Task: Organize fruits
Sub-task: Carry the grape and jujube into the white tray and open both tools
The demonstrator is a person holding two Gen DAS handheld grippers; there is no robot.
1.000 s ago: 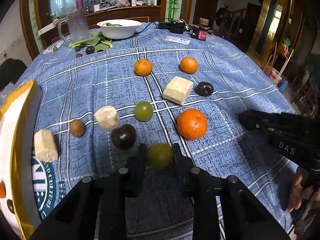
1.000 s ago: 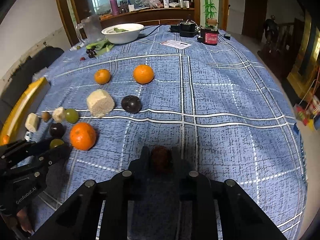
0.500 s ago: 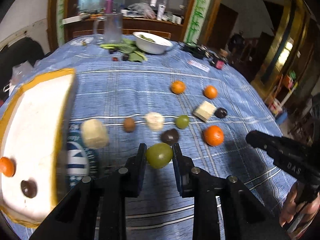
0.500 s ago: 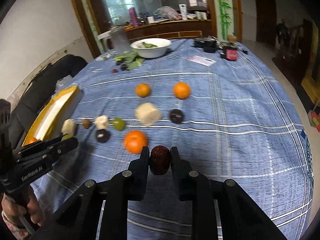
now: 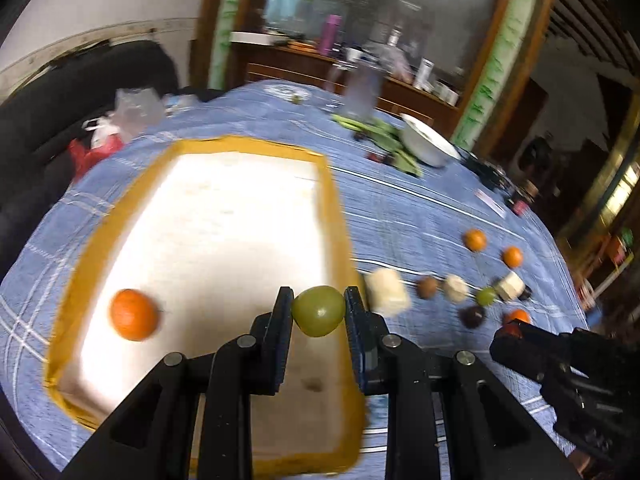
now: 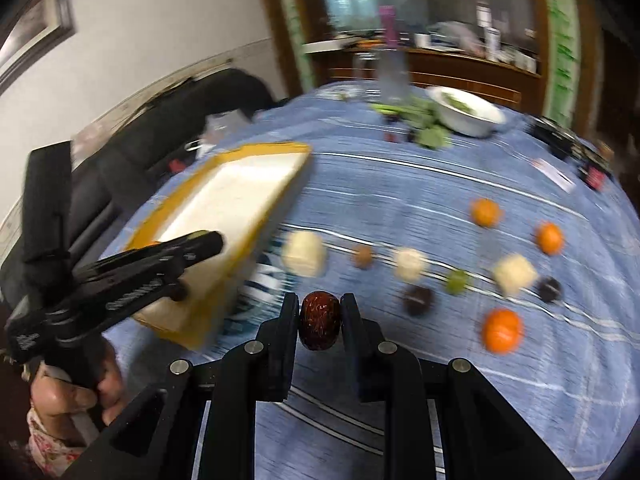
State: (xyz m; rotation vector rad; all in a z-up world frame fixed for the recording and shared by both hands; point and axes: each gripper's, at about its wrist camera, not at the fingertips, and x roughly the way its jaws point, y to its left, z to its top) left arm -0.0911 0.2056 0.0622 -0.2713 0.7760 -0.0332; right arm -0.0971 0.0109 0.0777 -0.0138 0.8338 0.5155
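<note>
Left gripper [image 5: 318,312]: fingers clamp a green fruit [image 5: 319,311] at its widest girth, poised over the tray [image 5: 336,216]; smooth, light, probably bruisable. Right gripper [image 6: 320,320]: fingers pinch a wrinkled date [image 6: 320,320] across its middle, beside the tray, above the worktop [image 6: 400,184]; light, likely yielding.

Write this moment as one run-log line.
left gripper: shut on green fruit, above yellow-rimmed tray | right gripper: shut on dark red fruit, above tablecloth

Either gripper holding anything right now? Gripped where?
Left gripper pinches a green fruit across its sides; right gripper pinches a dark red date across its sides.
</note>
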